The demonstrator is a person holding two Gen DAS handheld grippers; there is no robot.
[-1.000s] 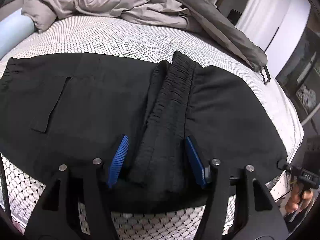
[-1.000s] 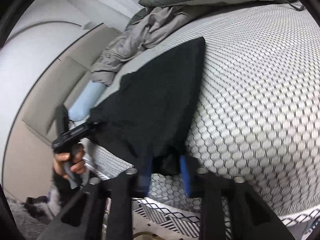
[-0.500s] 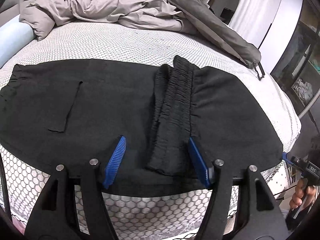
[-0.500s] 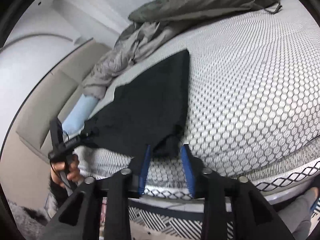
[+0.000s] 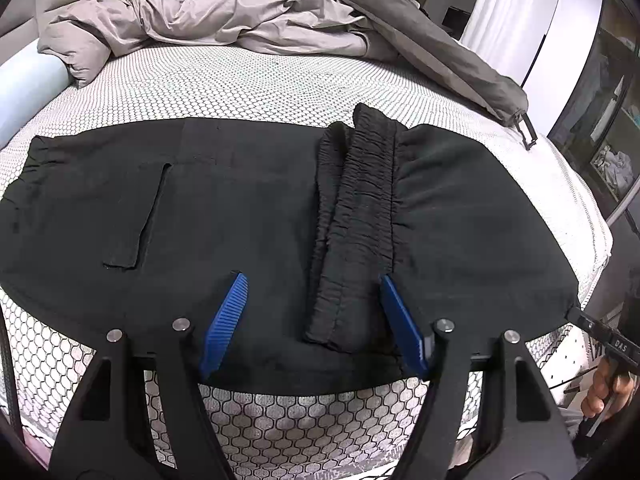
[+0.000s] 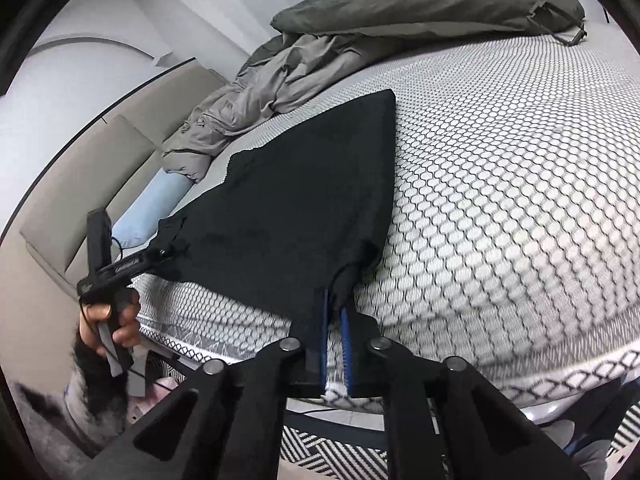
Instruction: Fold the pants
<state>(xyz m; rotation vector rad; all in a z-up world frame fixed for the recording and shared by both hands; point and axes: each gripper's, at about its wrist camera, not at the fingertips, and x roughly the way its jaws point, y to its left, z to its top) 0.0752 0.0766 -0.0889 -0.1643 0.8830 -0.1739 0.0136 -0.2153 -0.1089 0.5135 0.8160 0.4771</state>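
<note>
Black pants (image 5: pixel 248 216) lie flat across the near edge of a honeycomb-patterned mattress (image 5: pixel 260 88), folded so the elastic waistband (image 5: pixel 360 216) runs down the middle. My left gripper (image 5: pixel 312 308) is open, its blue pads either side of the waistband's near end, just above the cloth. In the right wrist view the pants (image 6: pixel 288 208) spread away to the left, and my right gripper (image 6: pixel 335 312) is shut on their near corner at the mattress edge. My left gripper (image 6: pixel 160 258) shows there at the pants' far corner.
A crumpled grey duvet (image 5: pixel 208 16) and a dark olive cover (image 5: pixel 420 36) lie along the far side of the bed. A light blue bolster (image 5: pixel 24 88) sits at the left. A patterned rug (image 6: pixel 340 444) lies below the mattress edge.
The right gripper closed from open onto the pants' near corner. The left gripper drew back slightly and stayed open; the pants lie flatter and smoother.
</note>
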